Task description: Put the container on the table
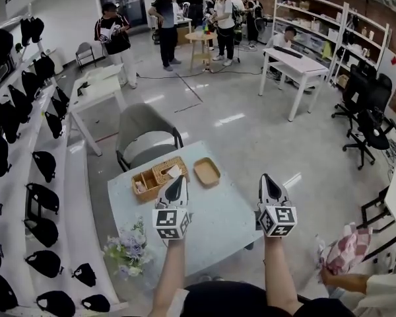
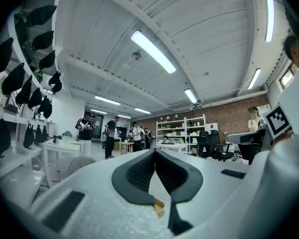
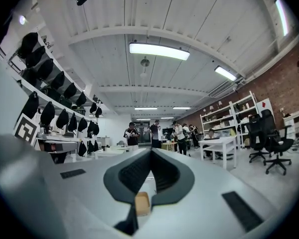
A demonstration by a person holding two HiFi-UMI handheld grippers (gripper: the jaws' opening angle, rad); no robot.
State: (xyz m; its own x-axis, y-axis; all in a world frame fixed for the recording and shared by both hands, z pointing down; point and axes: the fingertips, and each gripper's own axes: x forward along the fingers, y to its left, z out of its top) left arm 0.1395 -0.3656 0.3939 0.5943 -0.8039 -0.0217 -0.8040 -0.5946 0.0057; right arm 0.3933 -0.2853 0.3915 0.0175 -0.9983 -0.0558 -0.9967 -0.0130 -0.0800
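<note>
- My left gripper [image 2: 154, 152] has its dark ribbed pads pressed together at the tips, and nothing is caught between them. A small tan scrap shows low in the hollow behind the pads; I can't tell what it is.
- My right gripper [image 3: 150, 151] reads the same: tips closed on each other and empty, with a similar tan bit low in its hollow.
- In the head view both grippers are held up over the near half of the pale blue-grey table [image 1: 218, 223]. They point away from me, well apart from each other, and touch nothing.
- Just beyond the left gripper's tip sits a woven wicker basket with compartments [image 1: 148, 180], partly covered by that gripper from where I look.
- Just to the right of the basket, on the far side of the tabletop, lies the shallow tan oblong container [image 1: 206, 172]. It rests flat and upright on the surface, clear of both grippers.
- At the near left corner stands a bunch of pale flowers with green leaves [image 1: 127, 248]. A grey padded chair [image 1: 145, 134] is tucked in at the far edge.
- My read on progress is that the container is already on the table and neither gripper holds it, so the placing looks done.
- If the task means some other container, I see none off the table within reach, and the work would not have started. Otherwise nothing seems left beyond keeping the grippers clear.
</note>
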